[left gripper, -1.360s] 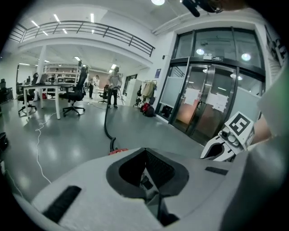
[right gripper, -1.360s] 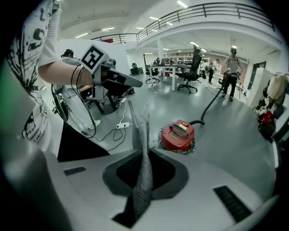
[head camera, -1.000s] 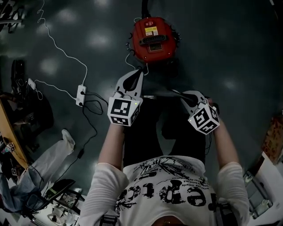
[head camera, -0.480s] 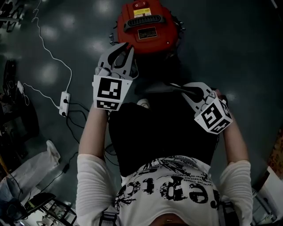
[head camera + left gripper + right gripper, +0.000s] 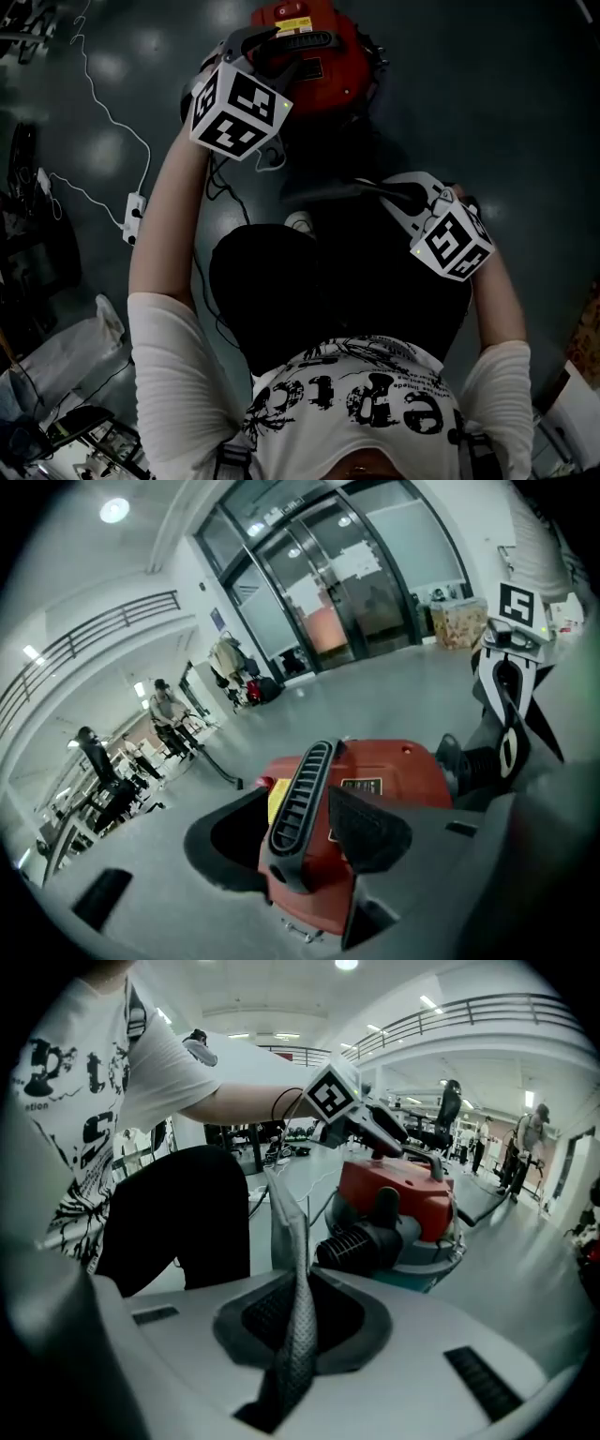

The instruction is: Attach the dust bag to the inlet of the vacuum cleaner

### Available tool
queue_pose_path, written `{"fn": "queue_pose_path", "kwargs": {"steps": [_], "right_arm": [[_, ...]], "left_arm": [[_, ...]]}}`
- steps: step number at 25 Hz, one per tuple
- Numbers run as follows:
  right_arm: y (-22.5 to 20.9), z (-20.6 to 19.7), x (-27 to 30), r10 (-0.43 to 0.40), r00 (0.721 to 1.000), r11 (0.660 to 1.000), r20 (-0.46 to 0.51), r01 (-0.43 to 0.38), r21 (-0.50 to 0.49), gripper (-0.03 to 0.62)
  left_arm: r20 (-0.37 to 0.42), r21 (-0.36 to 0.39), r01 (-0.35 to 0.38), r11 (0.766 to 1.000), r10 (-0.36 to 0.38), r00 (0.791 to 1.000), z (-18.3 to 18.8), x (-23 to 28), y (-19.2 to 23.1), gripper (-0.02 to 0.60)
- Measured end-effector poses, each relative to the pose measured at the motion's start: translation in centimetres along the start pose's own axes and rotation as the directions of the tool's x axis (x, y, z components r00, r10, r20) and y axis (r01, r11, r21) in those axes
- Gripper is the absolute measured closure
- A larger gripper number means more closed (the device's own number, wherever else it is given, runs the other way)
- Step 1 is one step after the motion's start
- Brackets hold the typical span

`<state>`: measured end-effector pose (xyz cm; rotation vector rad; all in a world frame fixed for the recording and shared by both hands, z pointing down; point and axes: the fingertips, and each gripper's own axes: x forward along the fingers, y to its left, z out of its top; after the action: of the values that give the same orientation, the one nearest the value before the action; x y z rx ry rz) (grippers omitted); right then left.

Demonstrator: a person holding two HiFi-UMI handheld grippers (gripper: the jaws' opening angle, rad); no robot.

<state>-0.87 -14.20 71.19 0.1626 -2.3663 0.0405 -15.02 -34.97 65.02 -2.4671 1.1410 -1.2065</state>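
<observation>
The red vacuum cleaner stands on the floor at the top of the head view. My left gripper reaches over it, its jaws opening, with the black ribbed carry handle between them and the pads clear of it. My left gripper looks along that handle. My right gripper hangs lower, above the person's knees, shut on an edge of the grey dust bag. Seen from my right gripper, the bag's mesh fabric rises from the jaws. Beyond it are the vacuum and its black ribbed hose stub.
A white power strip with a white cable lies on the dark floor at left. A crumpled plastic bag and clutter sit at lower left. People stand far back by the railing. Glass doors close the hall.
My left gripper has travelled up the picture to the vacuum, rolled over, and its jaws have spread around the handle. My right gripper sank a little earlier and has since held still with the bag.
</observation>
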Motion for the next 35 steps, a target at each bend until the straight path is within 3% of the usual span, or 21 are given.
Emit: {"fn": "queue_pose_path", "kwargs": {"steps": [4, 10, 14, 21, 30, 35], "right_arm": [[-0.1, 0.3, 0.3, 0.025, 1.0, 1.0, -0.002, -0.025, -0.012, 0.571], [0.2, -0.3, 1.4, 0.022, 0.999, 0.997, -0.037, -0.024, -0.078, 0.569], [-1.1, -0.5, 1.9, -0.036, 0.999, 0.998, -0.032, 0.034, -0.05, 0.571], [-3.1, -0.3, 1.6, -0.121, 0.992, 0.993, -0.015, 0.122, 0.005, 0.566], [-3.6, 1.0, 2.0, -0.197, 0.978, 0.98, -0.064, 0.195, -0.042, 0.556], [-4.3, 0.2, 1.8, -0.204, 0.978, 0.979, -0.053, 0.204, -0.006, 0.551]], "left_arm": [[-0.066, 0.038, 0.082, 0.996, -0.079, 0.995, -0.8, 2.0, -0.2, 0.397], [0.091, 0.133, 0.124, 0.983, -0.136, 0.987, 0.5, 2.6, -0.4, 0.429], [0.094, 0.157, 0.123, 0.98, -0.139, 0.986, 0.4, 2.7, -0.6, 0.437], [0.06, 0.16, 0.178, 0.971, -0.189, 0.98, 0.5, 2.4, -0.8, 0.443], [0.068, 0.168, 0.164, 0.972, -0.177, 0.982, 0.5, 2.3, -0.8, 0.446], [0.059, 0.166, 0.173, 0.971, -0.185, 0.981, 0.5, 2.4, -0.7, 0.446]]}}
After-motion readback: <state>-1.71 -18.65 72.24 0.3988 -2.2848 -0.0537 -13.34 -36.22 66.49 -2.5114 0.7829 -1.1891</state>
